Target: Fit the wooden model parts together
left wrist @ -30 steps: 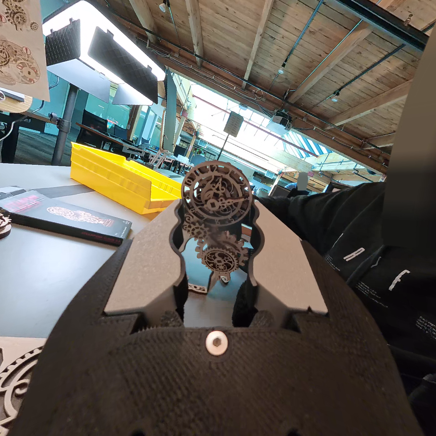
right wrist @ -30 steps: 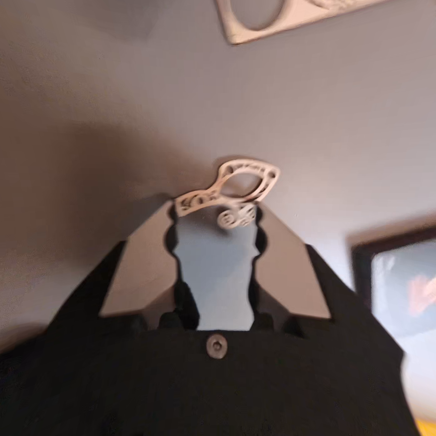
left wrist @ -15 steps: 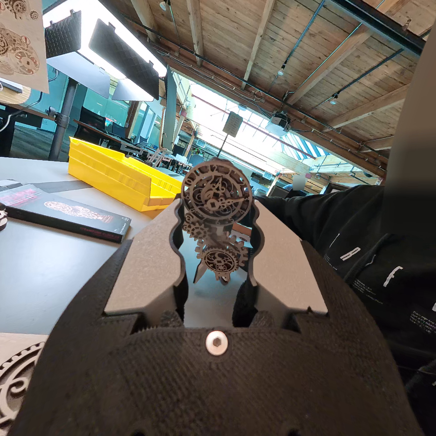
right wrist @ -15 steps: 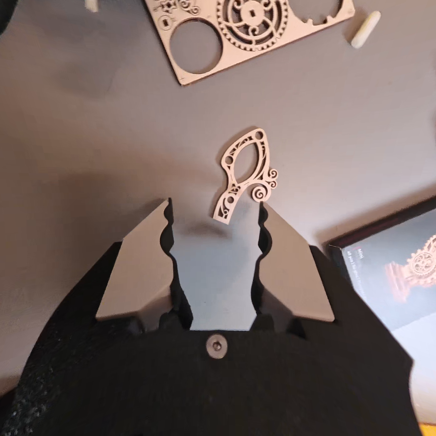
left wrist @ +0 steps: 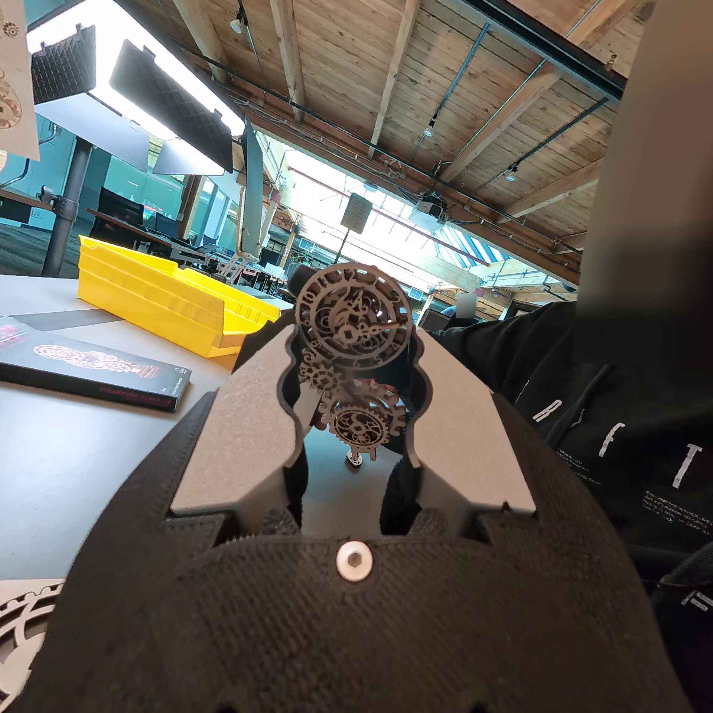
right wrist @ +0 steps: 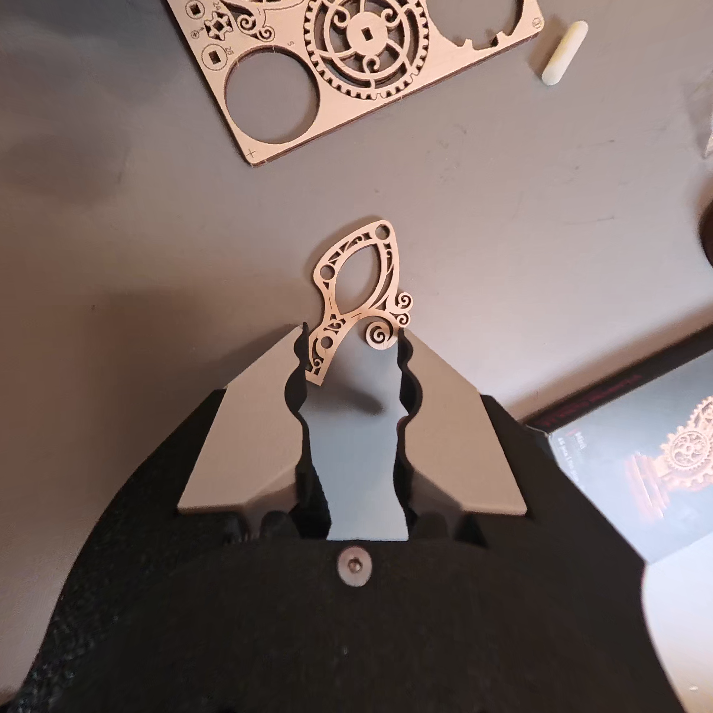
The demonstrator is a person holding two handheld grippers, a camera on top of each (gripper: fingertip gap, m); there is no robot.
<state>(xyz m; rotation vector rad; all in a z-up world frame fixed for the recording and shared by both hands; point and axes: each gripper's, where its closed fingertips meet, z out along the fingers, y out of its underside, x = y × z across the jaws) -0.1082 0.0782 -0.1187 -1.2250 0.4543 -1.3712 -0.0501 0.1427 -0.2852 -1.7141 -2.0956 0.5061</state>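
Note:
In the left wrist view my left gripper (left wrist: pixel 353 330) is shut on the wooden clock model (left wrist: pixel 349 333), gripping its round dial. The gears and foot hang between the fingers just above the grey table (left wrist: pixel 77 463). In the right wrist view a flat, pale, ornate wooden part (right wrist: pixel 377 336) with a leaf-shaped opening and scrolls sits across the tips of my right gripper (right wrist: pixel 353 330). Its stem touches the left finger and its scroll touches the right finger. The jaws have closed onto it.
A wooden parts sheet (right wrist: pixel 328 115) with a gear and round holes lies ahead of the right gripper, with a white stick (right wrist: pixel 565 52) beside it. A black box (right wrist: pixel 636 443) lies right. A yellow bin (left wrist: pixel 166 297) and a person's black sleeve (left wrist: pixel 578 386) flank the left gripper. About 20 cm separates my left fingertips from my right.
The right gripper let the ornate part drop flat on the table, then moved forward and narrowed its jaws around it in a new orientation. The left gripper still holds the clock, shifted slightly.

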